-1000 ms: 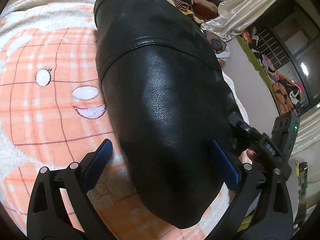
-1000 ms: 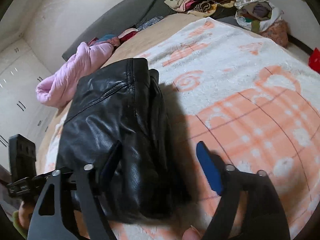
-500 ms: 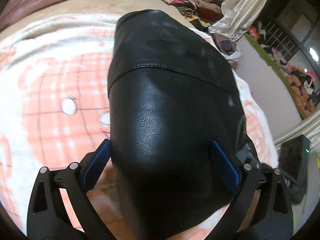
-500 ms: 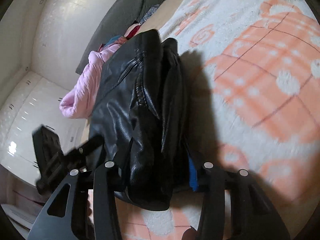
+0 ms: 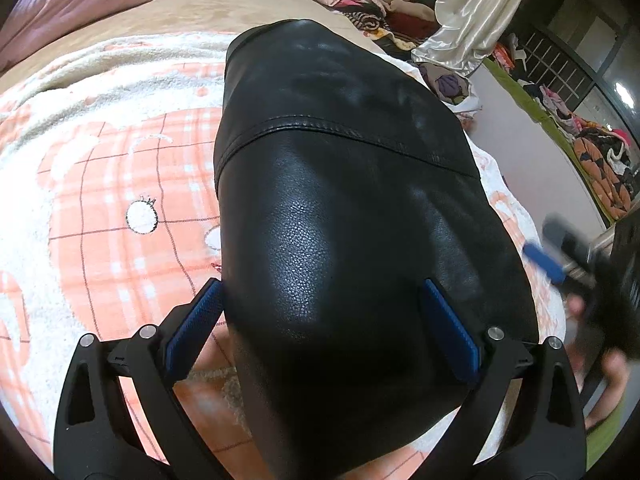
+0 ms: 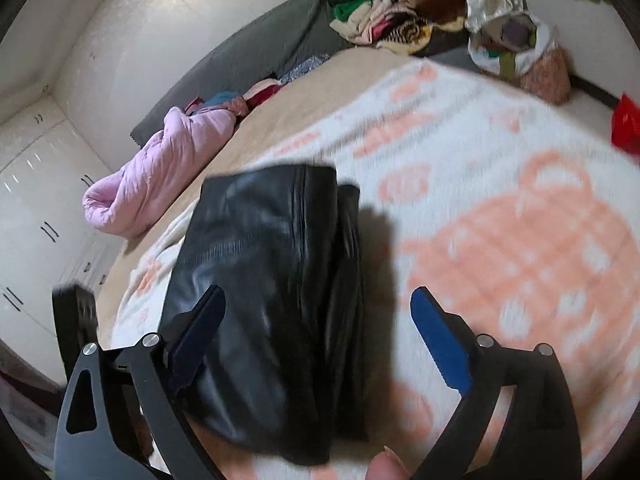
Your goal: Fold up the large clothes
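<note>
A folded black leather jacket (image 5: 340, 208) lies on the orange-and-white blanket (image 5: 100, 184). My left gripper (image 5: 320, 328) is open, its blue pads straddling the near end of the jacket's bundle. In the right wrist view the jacket (image 6: 272, 288) lies as a thick folded stack. My right gripper (image 6: 316, 332) is open above it, the left finger over the leather, the right finger over the blanket (image 6: 520, 240). The right gripper also shows blurred at the left wrist view's right edge (image 5: 560, 260).
A pink quilt (image 6: 160, 176) lies at the bed's far side by a grey headboard (image 6: 248, 52). Piles of clothes (image 6: 384, 16) and a cream curtain (image 5: 468, 16) stand beyond the bed. White cupboards (image 6: 32, 200) line the left wall.
My right gripper opened and pulled back up from the jacket's side, now wide open. My left gripper stayed open around the jacket's end, with the view shifted slightly.
</note>
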`<control>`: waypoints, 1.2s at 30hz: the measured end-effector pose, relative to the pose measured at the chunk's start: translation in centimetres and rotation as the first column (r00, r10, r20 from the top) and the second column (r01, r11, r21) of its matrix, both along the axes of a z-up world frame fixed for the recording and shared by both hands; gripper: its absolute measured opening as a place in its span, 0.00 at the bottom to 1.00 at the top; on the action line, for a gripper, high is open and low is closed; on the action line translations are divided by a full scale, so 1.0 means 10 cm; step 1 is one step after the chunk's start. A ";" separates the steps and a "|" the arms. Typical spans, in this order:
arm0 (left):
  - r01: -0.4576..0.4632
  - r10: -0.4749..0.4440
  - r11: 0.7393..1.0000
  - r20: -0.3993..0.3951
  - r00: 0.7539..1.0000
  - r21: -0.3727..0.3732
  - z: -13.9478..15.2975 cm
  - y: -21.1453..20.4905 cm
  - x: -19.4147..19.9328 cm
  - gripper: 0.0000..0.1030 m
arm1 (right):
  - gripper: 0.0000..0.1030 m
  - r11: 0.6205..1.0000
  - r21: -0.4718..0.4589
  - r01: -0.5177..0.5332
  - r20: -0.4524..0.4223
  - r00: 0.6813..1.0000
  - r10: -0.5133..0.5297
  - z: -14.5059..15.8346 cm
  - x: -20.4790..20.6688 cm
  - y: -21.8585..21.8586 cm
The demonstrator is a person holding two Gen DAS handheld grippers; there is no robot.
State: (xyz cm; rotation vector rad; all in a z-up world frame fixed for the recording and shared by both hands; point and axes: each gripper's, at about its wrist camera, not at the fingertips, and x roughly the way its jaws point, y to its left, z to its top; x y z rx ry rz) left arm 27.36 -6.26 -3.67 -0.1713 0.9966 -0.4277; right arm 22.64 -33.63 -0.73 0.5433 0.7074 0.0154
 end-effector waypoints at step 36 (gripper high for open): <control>0.061 -0.061 0.998 0.017 0.998 0.014 -0.04 -0.07 -0.18 0.89 | 0.21 0.992 -0.101 -0.080 -0.150 0.987 0.064 -0.43 1.17 -0.09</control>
